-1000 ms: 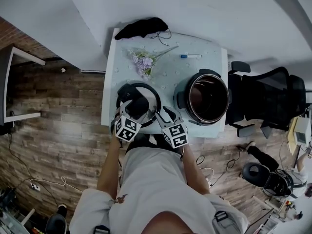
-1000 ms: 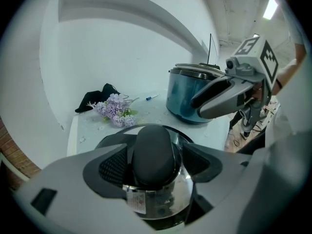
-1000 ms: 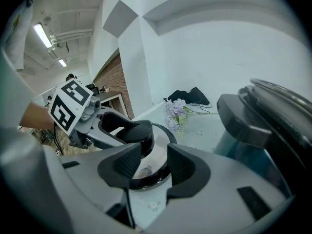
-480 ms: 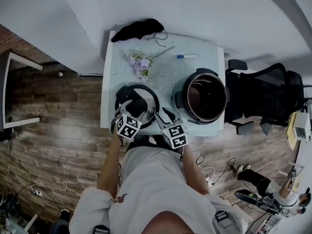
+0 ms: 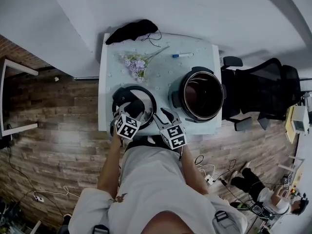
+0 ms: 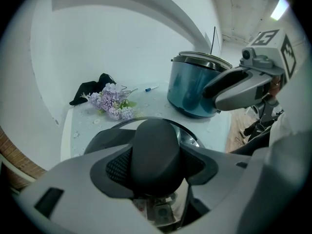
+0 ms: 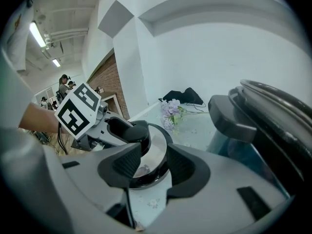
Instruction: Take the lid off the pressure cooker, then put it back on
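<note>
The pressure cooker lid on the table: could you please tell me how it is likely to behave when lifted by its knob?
The lid looks like rigid metal, so probably stiff and fairly heavy. Its knob is rounded and smooth, so it might slip or swing in a grip. Lying flat on the table, it seems unlikely to roll.

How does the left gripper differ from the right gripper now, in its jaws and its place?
The jaws of the left gripper have just been closing and press on the black knob of the lid; those of the right gripper stand apart, empty. The left gripper is over the lid's middle; the right gripper is beside its rim, on the side of the pressure cooker. Both point down toward the table.
</note>
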